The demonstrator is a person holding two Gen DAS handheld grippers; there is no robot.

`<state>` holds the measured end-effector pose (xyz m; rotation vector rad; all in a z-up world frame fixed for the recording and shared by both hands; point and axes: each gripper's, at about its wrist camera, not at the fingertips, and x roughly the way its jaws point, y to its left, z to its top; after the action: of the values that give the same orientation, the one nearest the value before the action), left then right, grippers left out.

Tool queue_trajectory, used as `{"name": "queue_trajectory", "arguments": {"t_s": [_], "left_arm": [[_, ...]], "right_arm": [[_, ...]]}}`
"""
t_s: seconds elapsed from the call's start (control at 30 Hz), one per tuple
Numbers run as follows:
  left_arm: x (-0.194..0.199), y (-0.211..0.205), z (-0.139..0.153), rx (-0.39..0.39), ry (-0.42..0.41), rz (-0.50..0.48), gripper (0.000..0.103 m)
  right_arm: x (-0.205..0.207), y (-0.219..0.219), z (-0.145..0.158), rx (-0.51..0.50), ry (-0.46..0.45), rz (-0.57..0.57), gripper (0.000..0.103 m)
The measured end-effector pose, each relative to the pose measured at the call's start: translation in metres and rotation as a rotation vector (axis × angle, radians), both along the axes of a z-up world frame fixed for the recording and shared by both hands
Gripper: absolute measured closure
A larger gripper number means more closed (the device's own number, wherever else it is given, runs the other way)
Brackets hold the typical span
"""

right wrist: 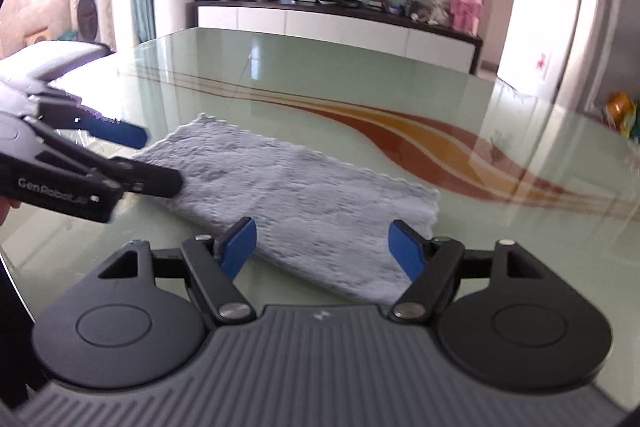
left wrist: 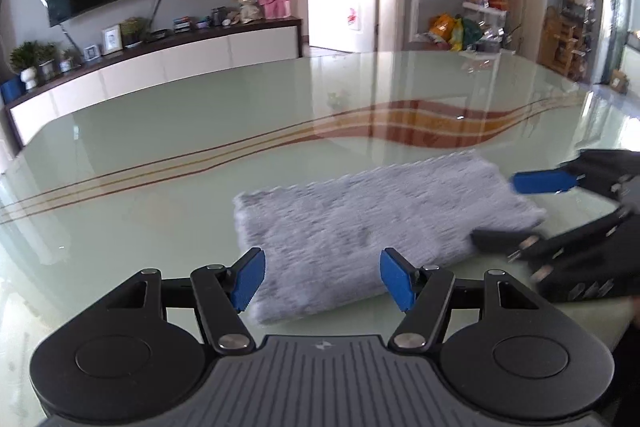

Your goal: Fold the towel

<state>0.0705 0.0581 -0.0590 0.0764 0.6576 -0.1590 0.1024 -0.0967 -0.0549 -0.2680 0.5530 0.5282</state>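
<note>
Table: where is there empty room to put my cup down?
Bare glass table lies all beyond the grey towel, out to the red-and-orange stripes, and left of the towel too. It is crowded near the towel, where the left gripper and right gripper hover.

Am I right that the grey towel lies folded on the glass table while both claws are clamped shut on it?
Not quite: the towel does lie folded on the table, but both views show the left claw and right claw open, gripping nothing.
</note>
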Motion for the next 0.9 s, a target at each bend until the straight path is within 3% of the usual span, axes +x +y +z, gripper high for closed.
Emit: {"name": "queue_trajectory", "arguments": {"t_s": [0.3,0.47,0.73,0.9], "left_arm": [[0.012,-0.03,-0.009,-0.009,-0.001,-0.023,0.036],[0.016,-0.019,-0.018,-0.012,0.039,0.014,0.036],[0.004,-0.003,-0.019,0.029,0.035,0.013,0.034],[-0.004,-0.003,-0.012,0.036,0.018,0.018,0.034]], "right_arm": [[0.001,-0.001,-0.008,-0.015,0.019,-0.013,0.026],[0.002,-0.004,-0.01,-0.006,0.035,-0.026,0.022],[0.011,-0.034,-0.01,0.037,0.085,-0.121,0.022],[0.007,-0.043,0.002,0.079,0.064,-0.113,0.023]]}}
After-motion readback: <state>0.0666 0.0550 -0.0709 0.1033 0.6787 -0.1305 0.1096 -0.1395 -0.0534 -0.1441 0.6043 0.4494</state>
